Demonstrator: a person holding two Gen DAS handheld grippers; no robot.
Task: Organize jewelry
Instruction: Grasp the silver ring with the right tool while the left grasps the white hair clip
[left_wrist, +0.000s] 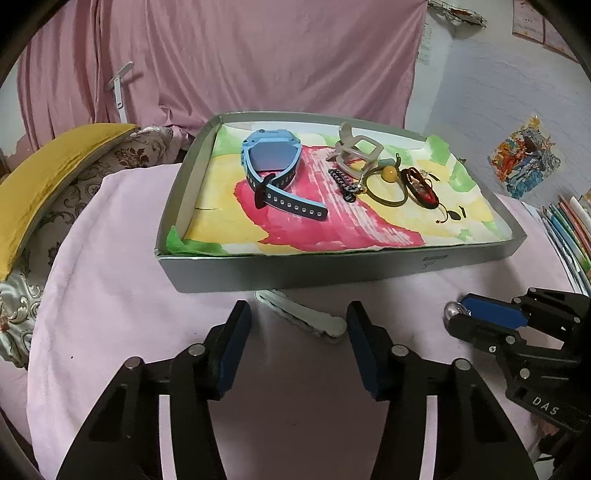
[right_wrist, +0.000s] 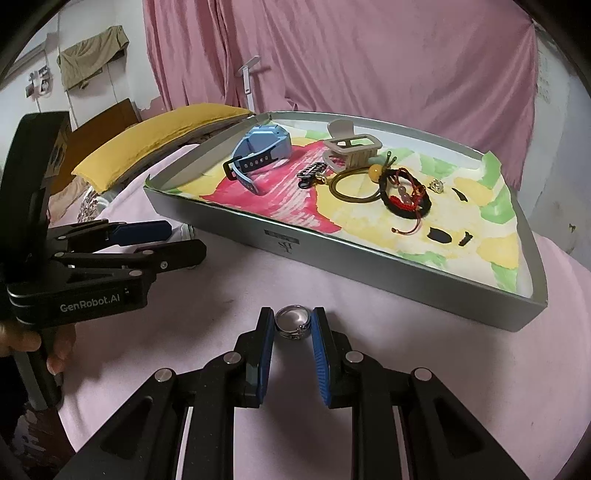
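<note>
A grey tray (left_wrist: 295, 271) (right_wrist: 369, 258) with a colourful paper lining sits on a pink cloth. It holds a blue watch (left_wrist: 275, 170) (right_wrist: 258, 153), a beige hair claw (left_wrist: 356, 151) (right_wrist: 351, 147), a black chain (left_wrist: 341, 182), an olive hair tie with a yellow bead (left_wrist: 389, 173) (right_wrist: 354, 184) and a black-and-red bracelet (left_wrist: 421, 186) (right_wrist: 406, 195). My left gripper (left_wrist: 299, 317) is open over a white hair clip (left_wrist: 303, 315) lying in front of the tray. My right gripper (right_wrist: 293, 325) is shut on a silver ring (right_wrist: 291, 323) (left_wrist: 452, 310).
A yellow cushion (left_wrist: 44, 177) lies at the left. Books (left_wrist: 569, 229) stand at the right edge. A pink curtain (left_wrist: 240, 55) hangs behind the tray. Small dark bits (right_wrist: 439, 234) lie on the tray's lining.
</note>
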